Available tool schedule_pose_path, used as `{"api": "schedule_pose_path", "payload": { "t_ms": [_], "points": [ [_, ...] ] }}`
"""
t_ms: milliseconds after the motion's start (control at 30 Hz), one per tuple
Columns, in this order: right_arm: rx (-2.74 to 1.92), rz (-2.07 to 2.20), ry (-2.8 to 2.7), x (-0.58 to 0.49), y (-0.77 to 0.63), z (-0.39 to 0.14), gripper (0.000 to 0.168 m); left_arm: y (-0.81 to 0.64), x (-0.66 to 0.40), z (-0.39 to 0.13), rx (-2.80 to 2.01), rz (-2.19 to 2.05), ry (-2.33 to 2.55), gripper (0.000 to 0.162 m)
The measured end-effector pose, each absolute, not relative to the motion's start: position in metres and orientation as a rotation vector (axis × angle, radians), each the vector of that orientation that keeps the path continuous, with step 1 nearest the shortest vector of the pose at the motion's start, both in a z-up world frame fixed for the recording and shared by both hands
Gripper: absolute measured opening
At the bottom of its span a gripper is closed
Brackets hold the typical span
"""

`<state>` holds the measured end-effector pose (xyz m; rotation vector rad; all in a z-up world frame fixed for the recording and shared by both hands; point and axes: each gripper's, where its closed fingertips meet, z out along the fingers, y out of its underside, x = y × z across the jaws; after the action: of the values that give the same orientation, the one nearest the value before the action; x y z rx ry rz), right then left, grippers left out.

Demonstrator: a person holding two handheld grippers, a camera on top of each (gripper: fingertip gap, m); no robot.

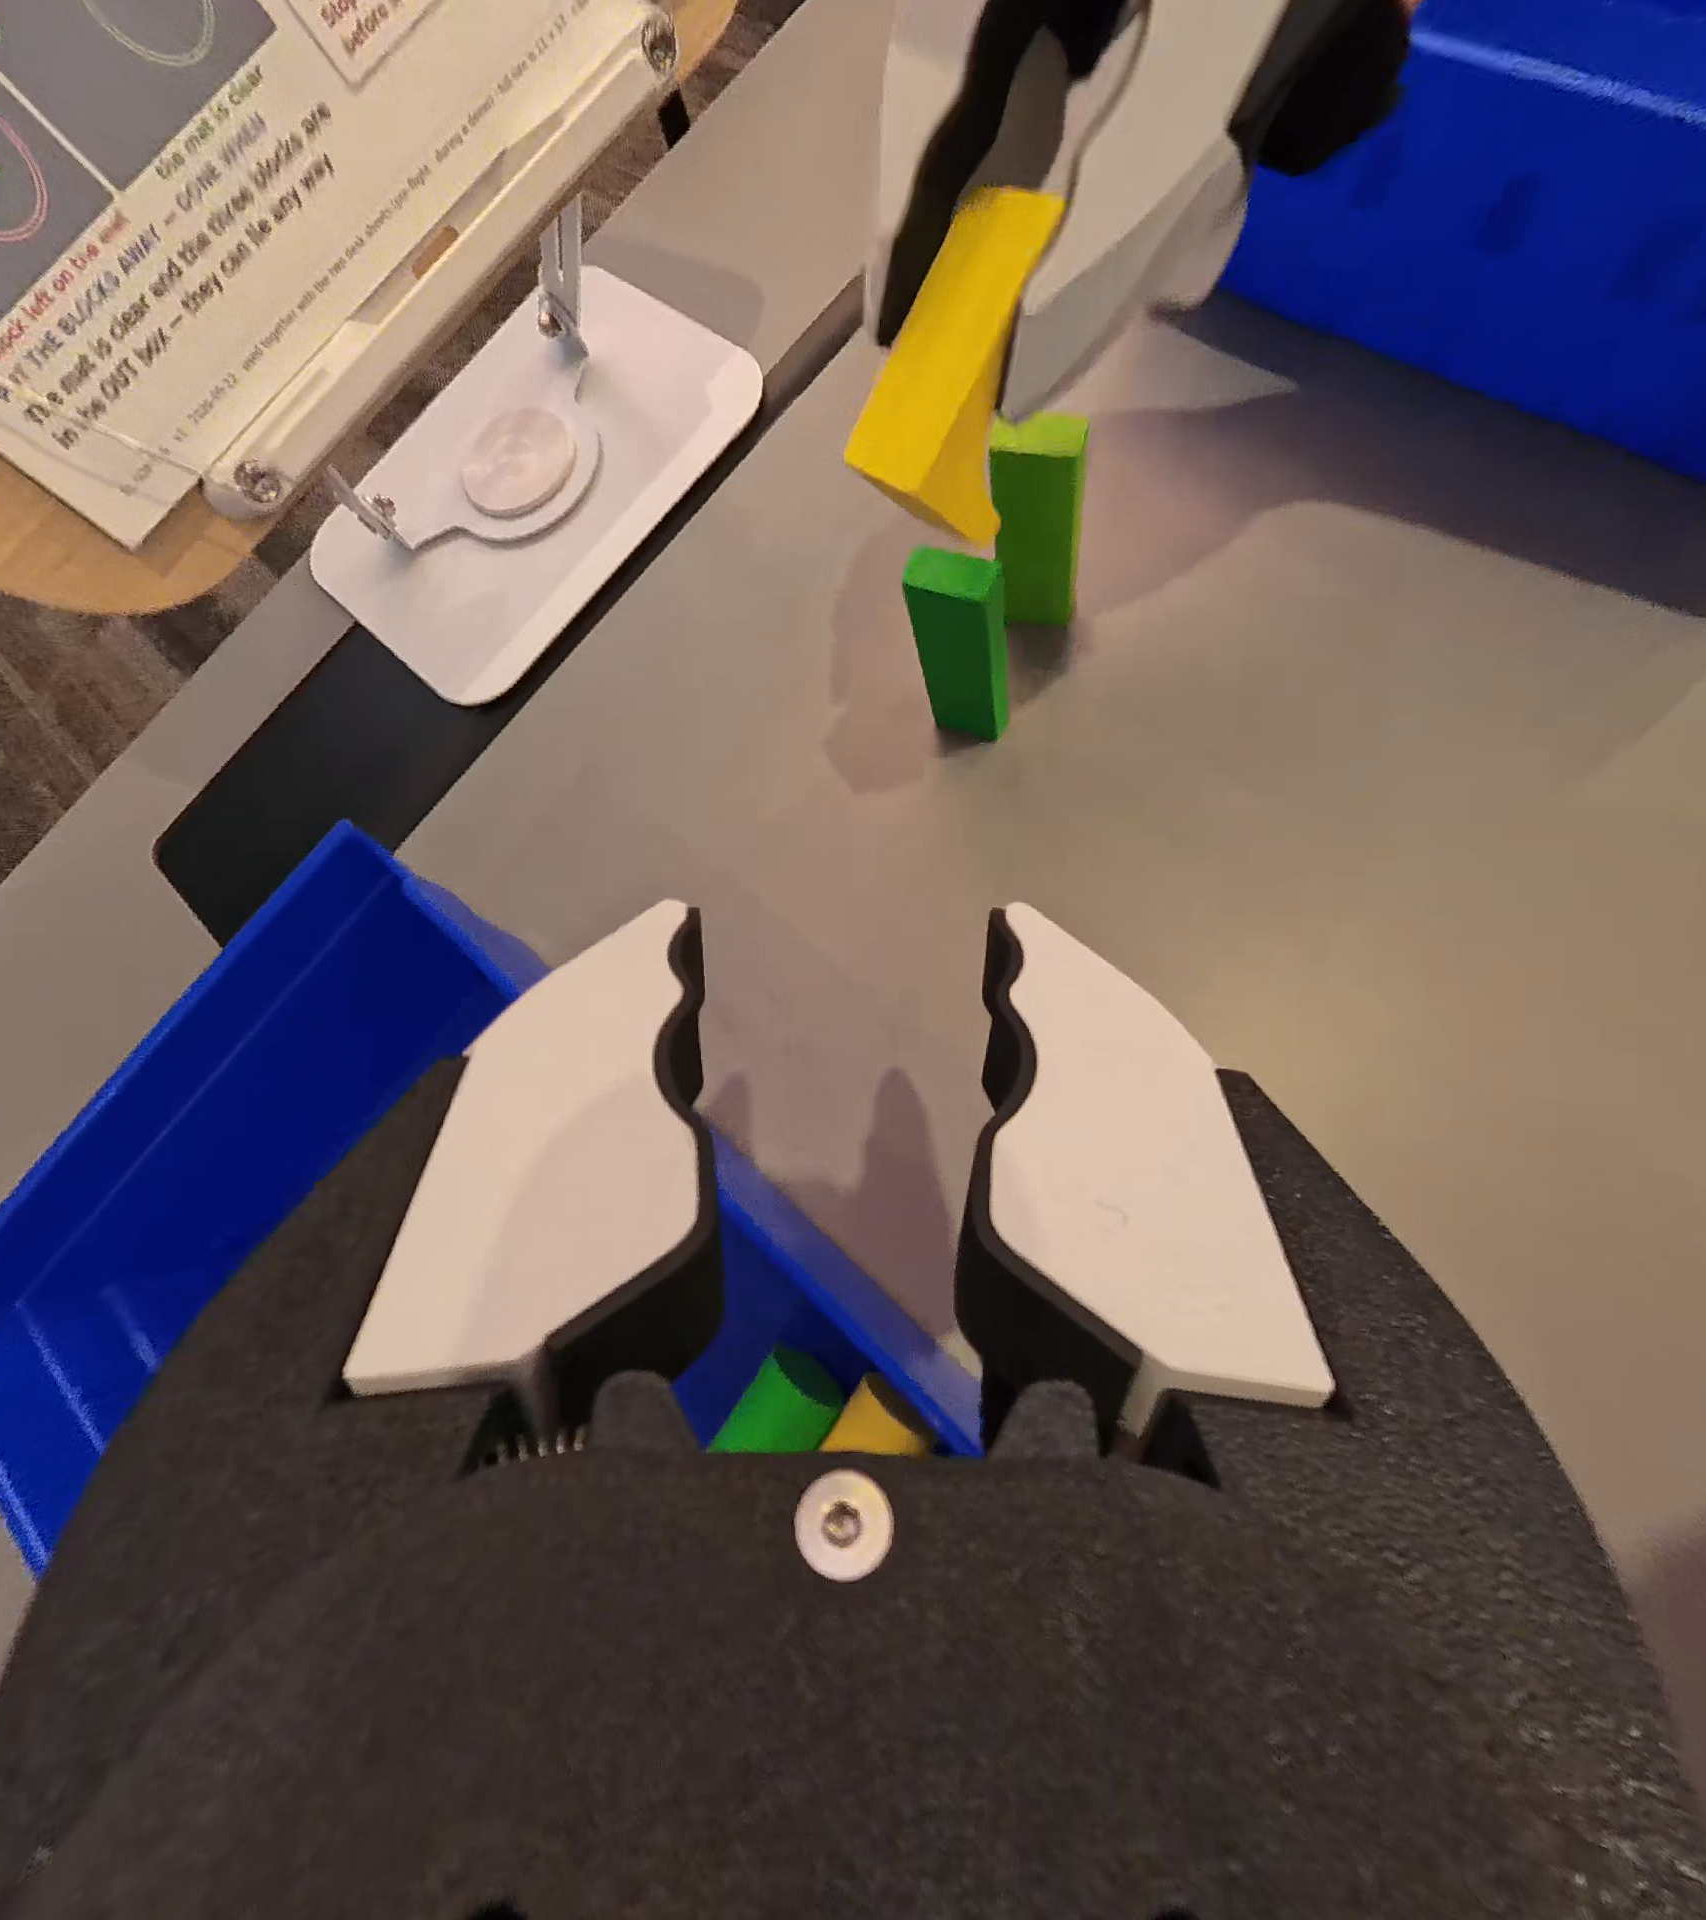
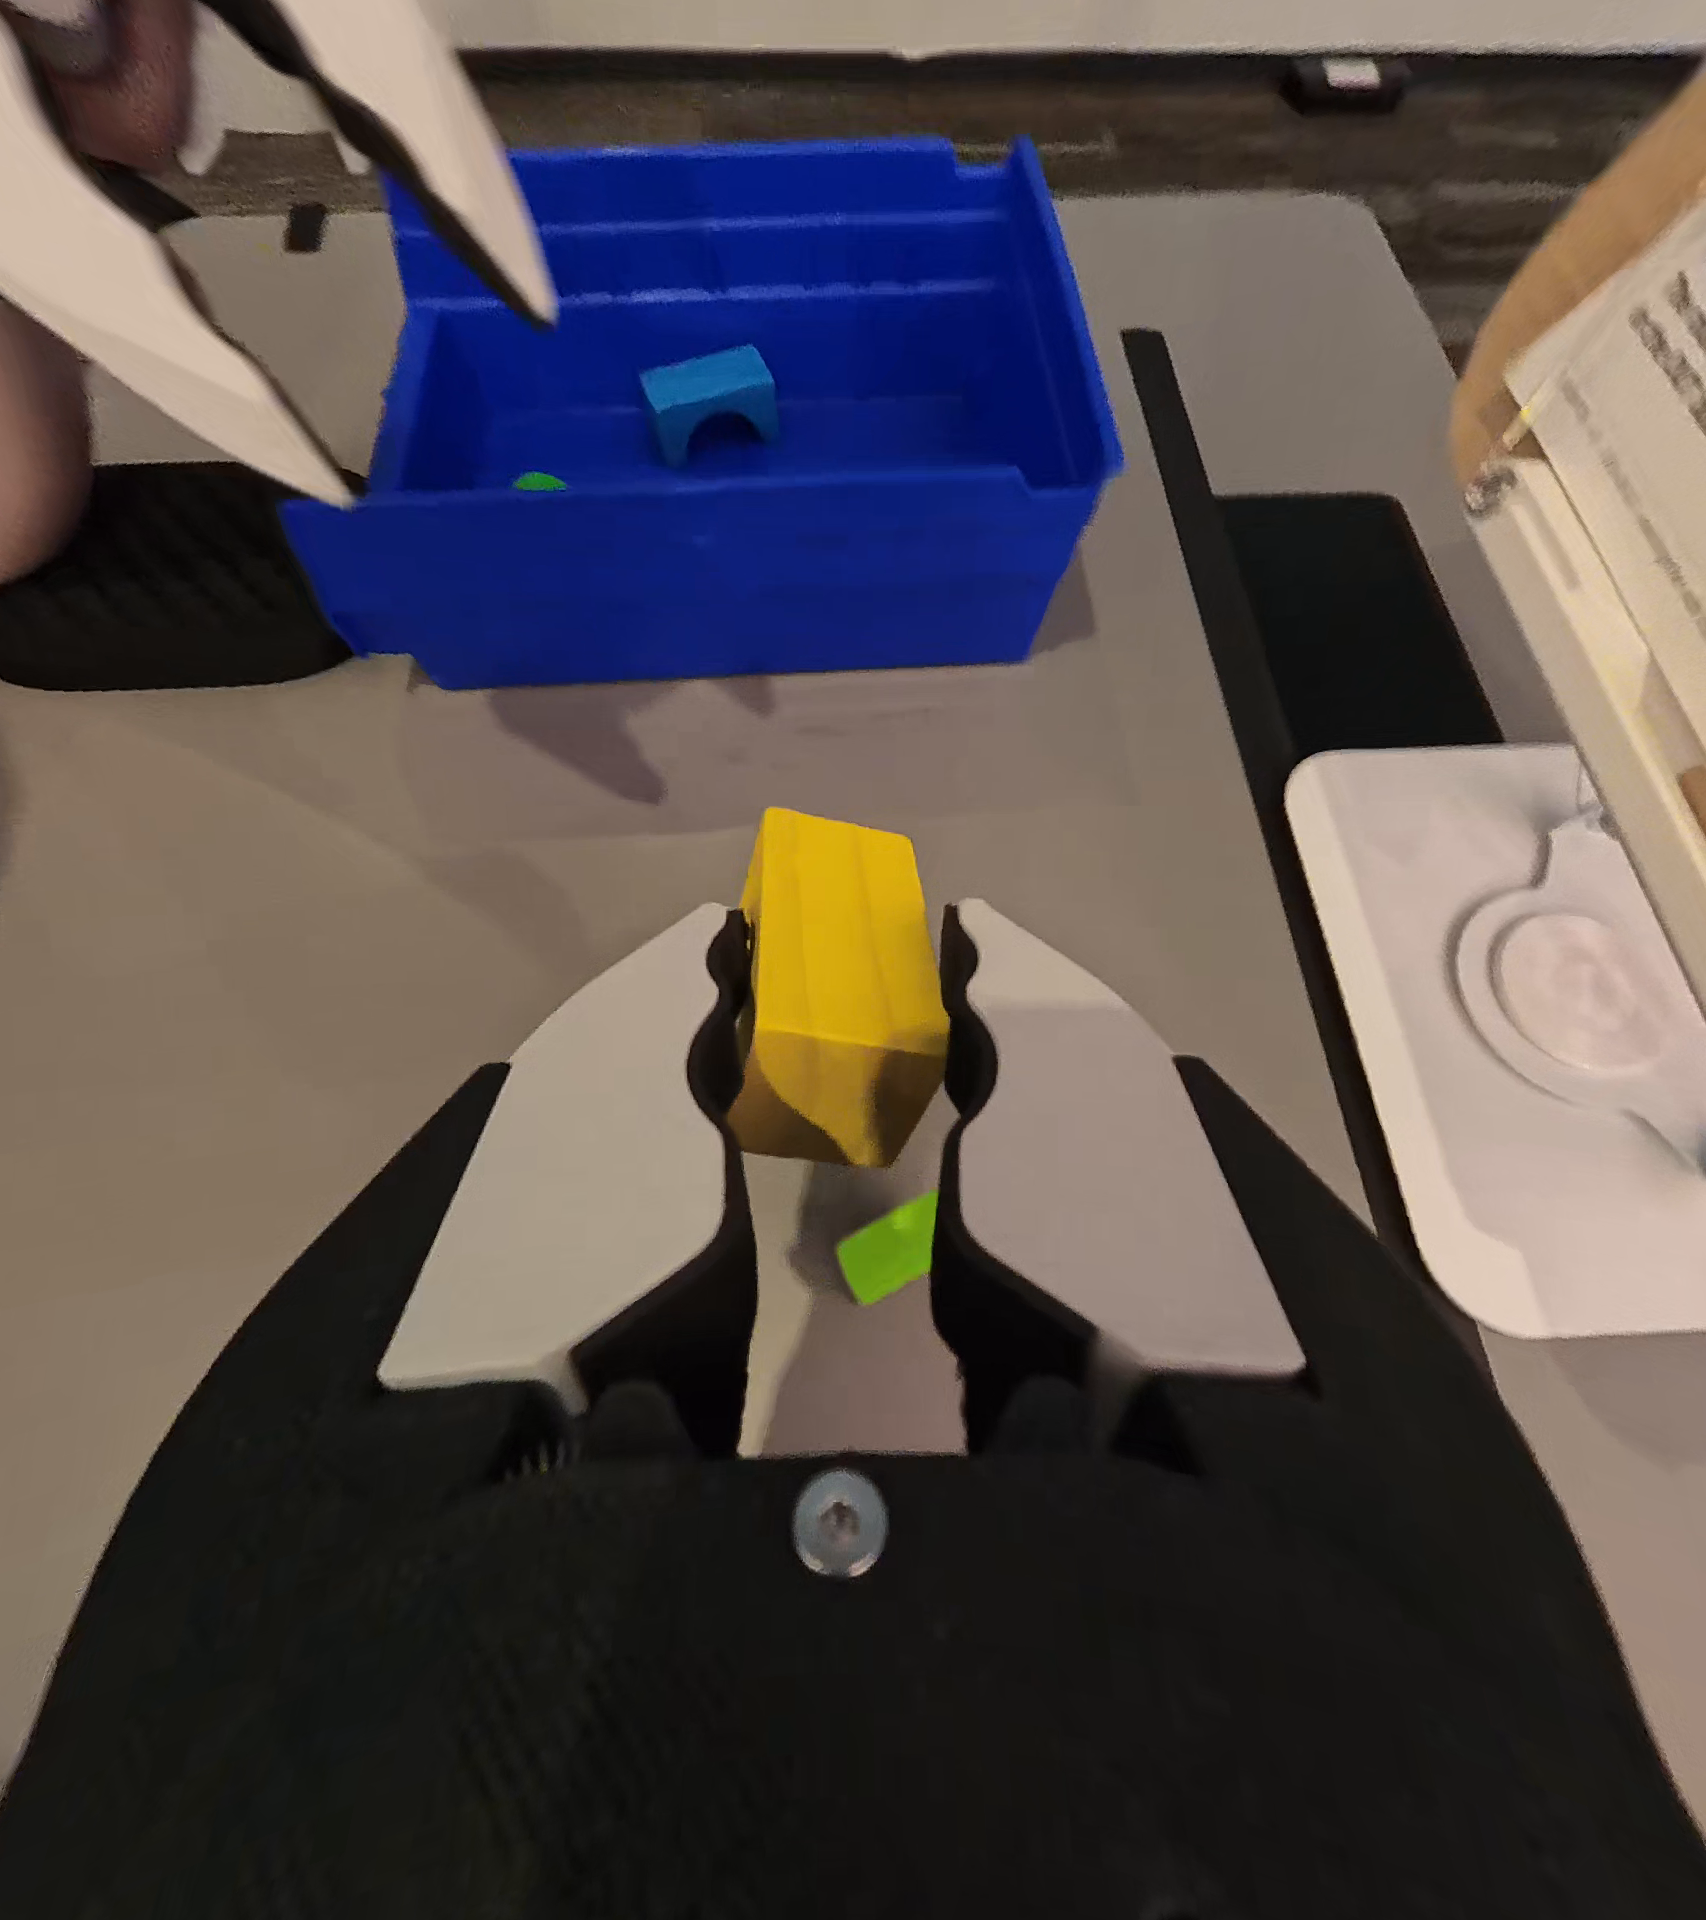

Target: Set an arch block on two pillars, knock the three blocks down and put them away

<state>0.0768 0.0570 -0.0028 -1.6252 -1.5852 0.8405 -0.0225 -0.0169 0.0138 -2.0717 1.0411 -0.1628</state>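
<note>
Right gripper clamped on yellow arch block, tilted, low corner just beside far green pillar. Near green pillar upright, close by. Left gripper parted, empty, over blue bin. Level arch first, centre over both tops, lower gently, then release.

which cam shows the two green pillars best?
Left wrist view: both green pillars stand upright on the grey mat, whole and apart, under the yellow arch block in the right gripper. Right wrist view catches only one green top between its fingers.
</note>
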Motion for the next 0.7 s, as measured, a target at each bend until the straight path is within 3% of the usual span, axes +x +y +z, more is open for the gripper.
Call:
{"api": "schedule_pose_path", "payload": {
  "t_ms": [200, 300, 433, 700],
  "points": [
    [-1.296, 0.928, -1.628, 0.054, -0.025, 0.051, 0.037, -0.025, 0.028, 0.036, -1.817, -0.548, 1.087, 0.074],
    [-1.205, 0.893, -1.635, 0.048, -0.051, 0.065, 0.037, -0.047, 0.053, 0.042, -1.704, -0.721, 1.177, 0.075],
    [-1.189, 0.880, -1.623, 0.050, -0.065, 0.071, 0.037, -0.062, 0.064, 0.049, -1.596, -0.751, 1.247, 0.038],
    [-1.427, 0.640, -1.861, 0.068, -0.066, 0.052, 0.039, -0.070, 0.072, 0.046, -1.562, -0.649, 1.326, 0.036]
  ]
}}
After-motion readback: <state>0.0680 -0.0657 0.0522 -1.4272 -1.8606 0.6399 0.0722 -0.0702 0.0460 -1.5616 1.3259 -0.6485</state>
